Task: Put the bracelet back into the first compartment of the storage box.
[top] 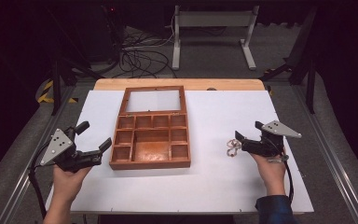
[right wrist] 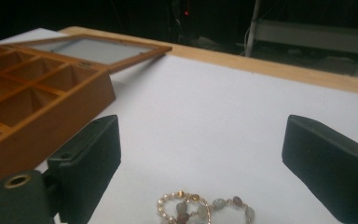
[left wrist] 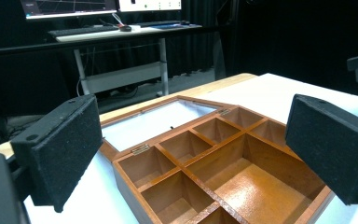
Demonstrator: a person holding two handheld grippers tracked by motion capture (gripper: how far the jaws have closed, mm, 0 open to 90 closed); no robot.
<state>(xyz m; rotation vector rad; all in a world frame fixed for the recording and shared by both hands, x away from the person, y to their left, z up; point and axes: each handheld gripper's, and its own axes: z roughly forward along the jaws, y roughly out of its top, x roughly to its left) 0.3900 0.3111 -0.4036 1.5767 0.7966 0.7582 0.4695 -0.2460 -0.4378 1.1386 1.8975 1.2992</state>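
1. Black pads of the right tongs (right wrist: 200,163) stand spread wide with nothing pinched; the beaded bracelet (right wrist: 204,208) lies on the white desk (right wrist: 223,116) low between them, at the near edge of the right gripper view, well to the right of the wooden box (top: 151,135).
2. Left tongs (top: 94,140) are also spread and hold nothing, just off the box's left front corner and aimed across its open compartments (left wrist: 242,172).
3. Risk, as I judge it: the bracelet is loose, thin and flat on the desk. If the right tongs close too high, they would pinch air or catch a single bead, and the loops could slide away or dangle and slip out on the way to the box.
4. Another risk: a pad scraping the desk could push the beads ahead rather than gather them.
5. Pose: the right hand (top: 270,170) holds its tongs low, pointing left toward the box; the left hand (top: 67,179) angles its tongs up and rightward beside the box.
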